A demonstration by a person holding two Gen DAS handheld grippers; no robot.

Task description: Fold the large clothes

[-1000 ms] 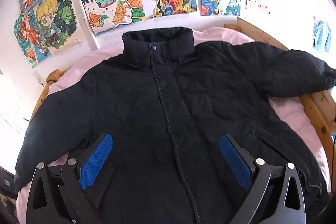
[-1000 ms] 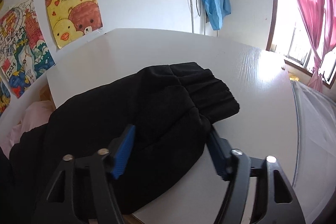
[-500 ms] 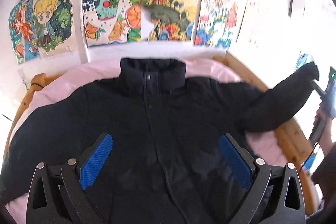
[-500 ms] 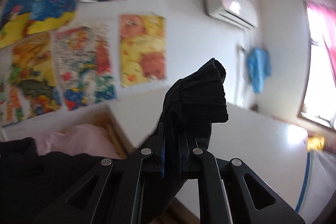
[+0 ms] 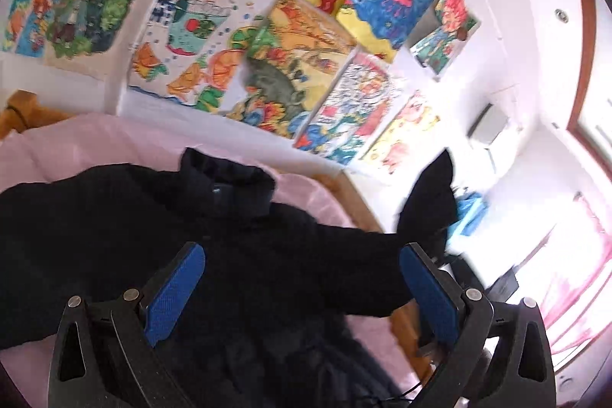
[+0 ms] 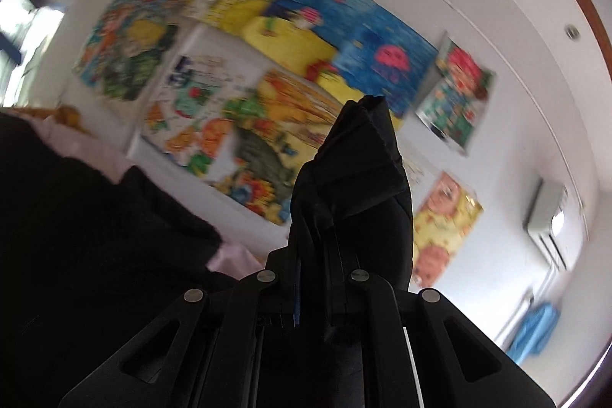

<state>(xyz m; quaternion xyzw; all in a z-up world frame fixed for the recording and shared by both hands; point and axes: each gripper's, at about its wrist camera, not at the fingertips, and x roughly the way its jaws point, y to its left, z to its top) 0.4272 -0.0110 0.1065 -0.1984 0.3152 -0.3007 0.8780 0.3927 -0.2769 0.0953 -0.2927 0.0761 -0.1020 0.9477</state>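
Observation:
A large black padded jacket (image 5: 244,255) lies front up on a bed with a pink sheet (image 5: 95,144), collar toward the wall. My left gripper (image 5: 302,285) is open and empty, hovering over the jacket's chest. My right gripper (image 6: 317,270) is shut on the cuff of the jacket's sleeve (image 6: 359,178) and holds it up in the air; the cuff sticks up past the jaws. That raised sleeve also shows in the left wrist view (image 5: 428,201), lifted at the bed's right side.
A wooden bed frame (image 5: 359,201) edges the pink sheet. Colourful drawings (image 5: 237,37) cover the white wall behind. An air conditioner (image 6: 543,209) and a blue cloth (image 6: 535,327) are on the right wall. Pink curtains (image 5: 566,278) hang by a bright window.
My right gripper closed on the sleeve cuff lying on the white table and lifted it up, swinging left toward the bed. My left gripper tilted upward and turned right, still open.

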